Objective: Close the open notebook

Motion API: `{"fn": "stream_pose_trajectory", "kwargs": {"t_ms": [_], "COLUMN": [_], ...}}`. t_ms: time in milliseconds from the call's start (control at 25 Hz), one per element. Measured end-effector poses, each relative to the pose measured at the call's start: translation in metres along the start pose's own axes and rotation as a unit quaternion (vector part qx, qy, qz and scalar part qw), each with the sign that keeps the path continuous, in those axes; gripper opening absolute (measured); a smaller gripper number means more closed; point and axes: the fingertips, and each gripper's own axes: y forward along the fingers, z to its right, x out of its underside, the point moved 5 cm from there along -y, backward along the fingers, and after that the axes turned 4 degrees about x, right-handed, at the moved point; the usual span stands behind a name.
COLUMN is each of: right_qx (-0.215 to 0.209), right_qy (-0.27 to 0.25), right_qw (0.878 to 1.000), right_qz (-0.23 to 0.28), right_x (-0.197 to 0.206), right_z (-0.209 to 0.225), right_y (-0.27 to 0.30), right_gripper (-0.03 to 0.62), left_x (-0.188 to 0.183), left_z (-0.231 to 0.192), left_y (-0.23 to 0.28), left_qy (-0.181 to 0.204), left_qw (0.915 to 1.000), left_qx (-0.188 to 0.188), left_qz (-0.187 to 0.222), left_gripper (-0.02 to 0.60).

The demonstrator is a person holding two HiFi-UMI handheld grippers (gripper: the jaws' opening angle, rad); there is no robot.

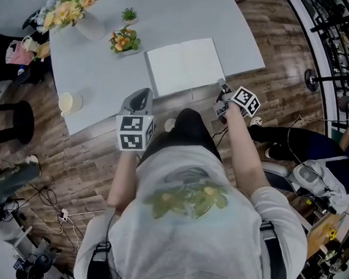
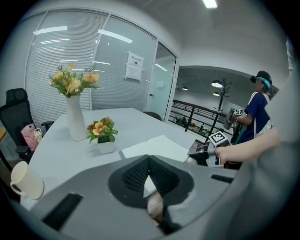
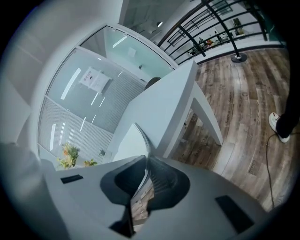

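The open notebook [image 1: 185, 64] lies flat with white pages on the white table [image 1: 170, 12], near its front edge. My right gripper [image 1: 223, 87] is at the notebook's front right corner. In the right gripper view its jaws [image 3: 146, 161] are pressed together on a thin, upcurled edge of the notebook [image 3: 140, 136]. My left gripper [image 1: 143, 94] hovers at the table's front edge, just left of the notebook and apart from it. Its pads meet at the tip [image 2: 149, 159] with nothing between them. The left gripper view shows the notebook [image 2: 154, 146] ahead and the right gripper [image 2: 199, 151] beside it.
A white vase of yellow flowers [image 1: 90, 26], a small pot of orange flowers [image 1: 125, 41] and a tiny green plant [image 1: 129, 14] stand left of the notebook. A cream cup [image 1: 69, 103] sits at the table's front left corner. Another person [image 1: 304, 144] is at the right.
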Motion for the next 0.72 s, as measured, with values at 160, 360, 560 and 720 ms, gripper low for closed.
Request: {"fn": "stream_pose_trajectory", "kwargs": {"t_ms": [160,360,560,720], "right_qx": [0.001,-0.002,-0.004,-0.008], "right_qy": [-0.012,-0.028,-0.060,-0.078], "right_qw": [1.000,1.000,0.998,0.997], "right_qz": [0.000,0.005,0.015,0.024], "right_x": [-0.001,-0.003,-0.003,-0.004], "right_z": [-0.004,-0.013,-0.025,-0.035], "right_y": [-0.003,-0.009,-0.016,-0.022], "right_gripper": [0.040,0.037,0.035,0.035], "left_x": [0.000,0.002,0.004,0.004], "left_z": [0.000,-0.002,-0.004,-0.004], "left_y": [0.000,-0.003,-0.006,-0.007], "left_qy": [-0.003,-0.008,-0.016,-0.020], "left_qw": [1.0000,0.9999,0.9997,0.9996], "left_qx": [-0.002,-0.009,-0.015,-0.020], "left_qz": [0.001,0.004,0.006,0.009], "left_gripper": [0.004,0.005,0.004,0.003]}}
